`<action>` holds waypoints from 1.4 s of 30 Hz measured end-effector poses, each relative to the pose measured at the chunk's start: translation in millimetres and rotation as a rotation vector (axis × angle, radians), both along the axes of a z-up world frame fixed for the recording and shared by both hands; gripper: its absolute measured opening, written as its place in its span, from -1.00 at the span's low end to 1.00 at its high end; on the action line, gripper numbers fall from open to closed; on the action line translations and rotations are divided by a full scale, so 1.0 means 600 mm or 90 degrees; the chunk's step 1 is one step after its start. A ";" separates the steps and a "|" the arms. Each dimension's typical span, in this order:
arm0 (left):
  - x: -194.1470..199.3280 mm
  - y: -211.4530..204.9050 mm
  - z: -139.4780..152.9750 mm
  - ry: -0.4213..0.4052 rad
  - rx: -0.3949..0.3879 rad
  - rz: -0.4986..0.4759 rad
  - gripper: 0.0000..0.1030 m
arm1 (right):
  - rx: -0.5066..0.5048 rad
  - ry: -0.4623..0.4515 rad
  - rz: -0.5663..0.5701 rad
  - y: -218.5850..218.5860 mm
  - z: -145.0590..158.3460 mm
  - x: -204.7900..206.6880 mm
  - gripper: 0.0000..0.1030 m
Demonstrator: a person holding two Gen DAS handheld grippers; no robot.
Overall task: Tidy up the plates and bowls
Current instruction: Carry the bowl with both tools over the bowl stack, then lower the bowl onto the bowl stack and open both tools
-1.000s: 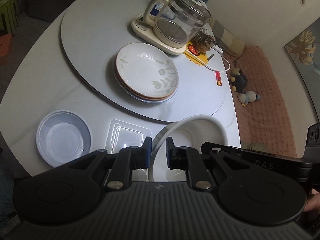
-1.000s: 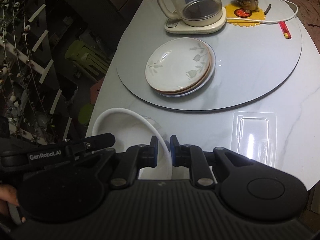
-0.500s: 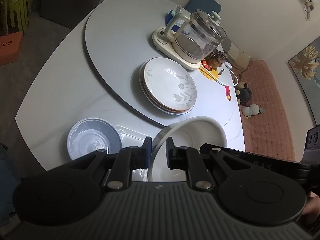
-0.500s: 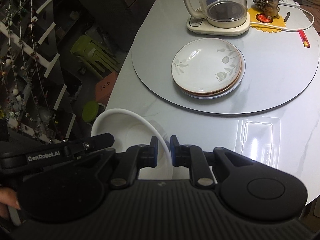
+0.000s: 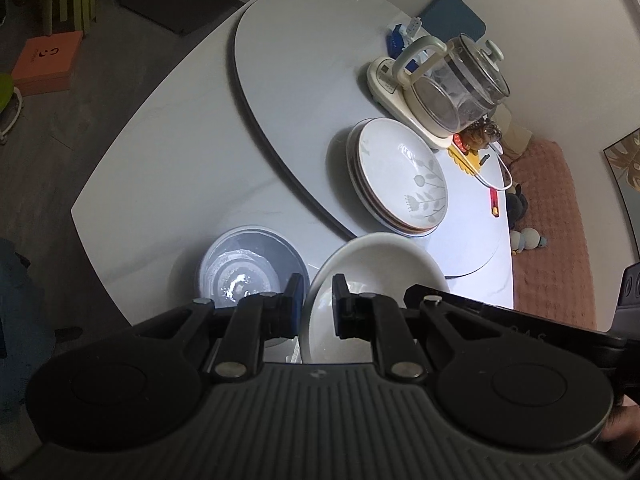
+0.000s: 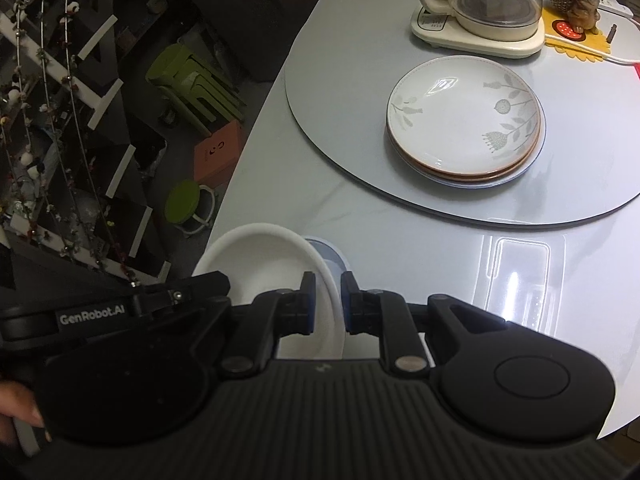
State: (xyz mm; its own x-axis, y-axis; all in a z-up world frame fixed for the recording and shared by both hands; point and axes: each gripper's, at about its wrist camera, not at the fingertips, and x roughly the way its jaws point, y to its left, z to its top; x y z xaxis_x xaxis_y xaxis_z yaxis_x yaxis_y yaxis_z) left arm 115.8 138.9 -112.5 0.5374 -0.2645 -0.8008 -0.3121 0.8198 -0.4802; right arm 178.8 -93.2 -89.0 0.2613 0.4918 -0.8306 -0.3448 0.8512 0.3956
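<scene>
Holding the plain white ceramic bowl (image 5: pixel 372 276) by opposite rims, the left gripper (image 5: pixel 314 300) and right gripper (image 6: pixel 327 300) each have their fingers nearly closed, pinching the thin wall. 2 grips keep it level above the white marble table (image 5: pixel 160 184), right next to the grey-blue plastic bowl (image 5: pixel 248 272), probably for nesting. The stack of floral plates (image 6: pixel 464 120) sits on the grey turntable (image 6: pixel 580 128), already sorted I guess.

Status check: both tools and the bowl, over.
Left tool and right tool both shut on white bowl rim. Grey bowl on table just beside it. Plate stack on turntable, apart.
</scene>
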 end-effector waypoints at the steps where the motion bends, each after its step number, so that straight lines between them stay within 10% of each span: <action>1: 0.001 0.004 -0.005 0.002 -0.001 0.000 -0.70 | -0.001 0.001 0.000 0.005 -0.004 0.000 -0.67; 25: 0.096 0.079 -0.154 0.044 0.025 -0.076 -0.68 | -0.021 0.038 -0.063 0.086 -0.148 0.028 -0.66; 42: 0.087 0.072 -0.089 0.021 0.041 -0.090 -0.35 | -0.006 0.050 -0.096 0.068 -0.113 0.026 -0.60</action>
State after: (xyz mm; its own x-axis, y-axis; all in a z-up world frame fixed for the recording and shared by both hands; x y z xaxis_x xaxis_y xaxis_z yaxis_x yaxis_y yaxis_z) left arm 168.1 182.1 -165.6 0.4713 -0.2834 -0.8352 -0.2060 0.8854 -0.4167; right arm 194.7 -52.6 -157.0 0.2652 0.4435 -0.8561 -0.1805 0.8951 0.4078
